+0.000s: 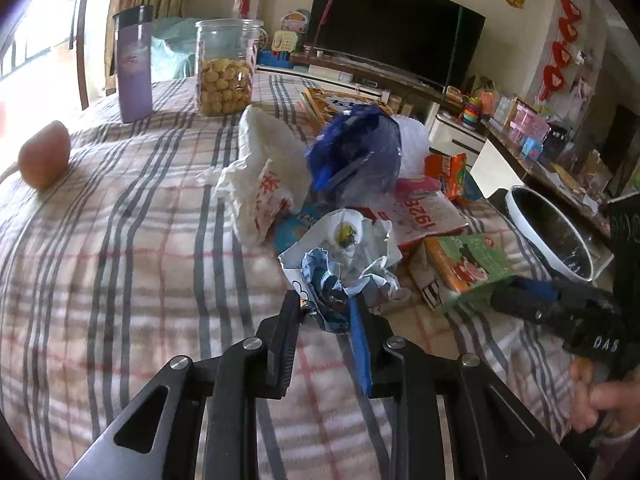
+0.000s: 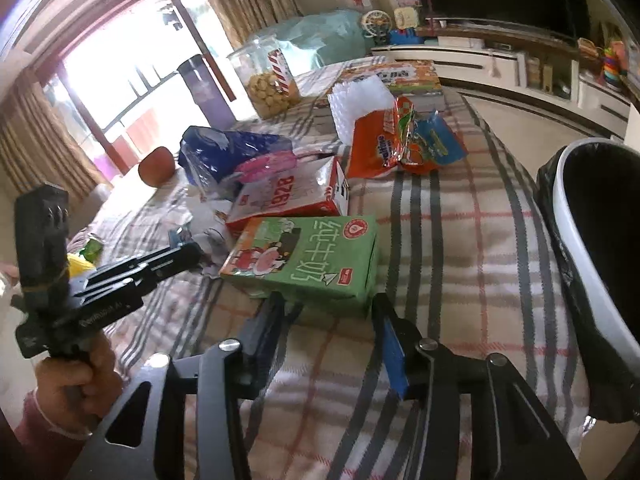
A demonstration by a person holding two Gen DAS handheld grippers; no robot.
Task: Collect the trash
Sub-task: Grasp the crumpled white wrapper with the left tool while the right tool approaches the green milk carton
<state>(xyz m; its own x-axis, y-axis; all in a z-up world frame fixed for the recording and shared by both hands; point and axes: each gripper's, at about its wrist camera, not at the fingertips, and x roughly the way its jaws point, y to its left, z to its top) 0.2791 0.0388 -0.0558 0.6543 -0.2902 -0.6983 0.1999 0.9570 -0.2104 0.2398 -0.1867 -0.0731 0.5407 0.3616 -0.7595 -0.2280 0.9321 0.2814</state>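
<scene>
Right gripper (image 2: 328, 304) closed across the near end of the green milk carton (image 2: 304, 256), one finger on each side of it. Left gripper (image 1: 324, 304) clenched on the crumpled wrapper (image 1: 340, 264), paper bunched between the pads.

Underneath everything, a plaid cloth (image 2: 460, 260) with grey and red stripes. Off its right edge, a white-rimmed bin (image 2: 576, 216) with a dark liner, mouth open, well apart from both grips.

Flat on the cloth, the green milk carton, touching a red-and-white pack (image 2: 292, 196) behind it. Further back, a blue plastic bag (image 1: 356, 152), an orange snack packet (image 2: 384, 144) and a white bag (image 1: 264, 176) in a loose heap. At the near edge of that heap, just left of the carton, the crumpled wrapper. Beyond, a cookie jar (image 1: 226, 68) standing upright.
</scene>
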